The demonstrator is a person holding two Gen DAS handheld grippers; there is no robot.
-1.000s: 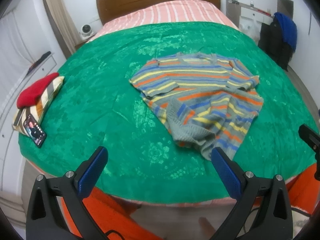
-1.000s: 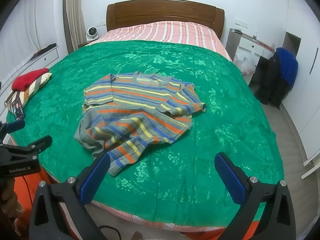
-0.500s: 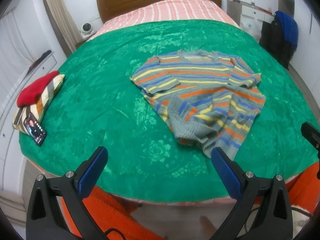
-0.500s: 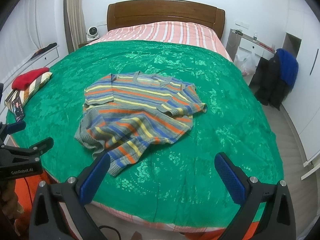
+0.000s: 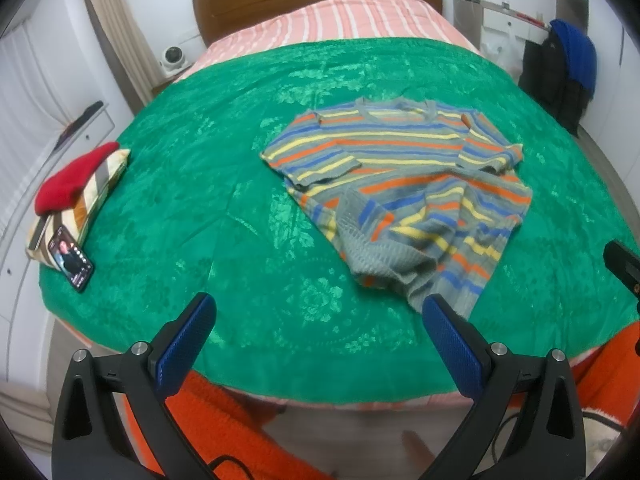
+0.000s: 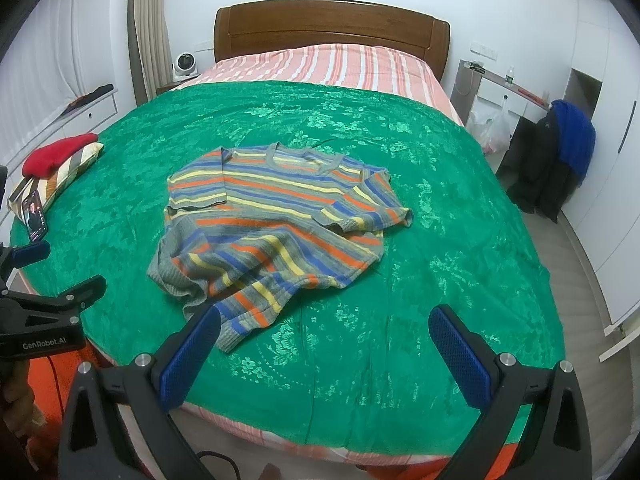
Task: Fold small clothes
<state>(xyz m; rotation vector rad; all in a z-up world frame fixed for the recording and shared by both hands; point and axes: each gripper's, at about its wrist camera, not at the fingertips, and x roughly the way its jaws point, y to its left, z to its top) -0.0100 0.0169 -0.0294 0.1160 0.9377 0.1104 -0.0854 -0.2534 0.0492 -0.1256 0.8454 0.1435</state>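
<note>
Left tongs (image 5: pixel 316 320): jaws spread wide, nothing between them, held off the near edge of the bed (image 5: pixel 280 320). Right tongs (image 6: pixel 324 332): also spread wide and empty, above the near edge of the bed; the left blue pad (image 6: pixel 190 354) overlaps the sweater's lowest corner in view, contact cannot be told.

Left to right on the green bedspread (image 6: pixel 440 240):
- Far left edge: a red knitted item (image 5: pixel 72 178) lies on top of a striped folded cloth (image 5: pixel 94 196); a phone (image 5: pixel 70 258), screen lit, lies just beside that cloth on its near side.
- Centre: the striped sweater (image 5: pixel 400 184), grey with orange, blue and yellow bands, neck toward the headboard (image 6: pixel 328 24). Upper body lies flat; both sleeves are folded in across the front. The lower hem is bunched and rumpled toward the near edge.
- Right of the bed, on the floor side: dark and blue garments (image 6: pixel 556 160) hang by a white desk (image 6: pixel 504 88).

Pink striped bedding (image 6: pixel 320 64) shows beyond the bedspread.
</note>
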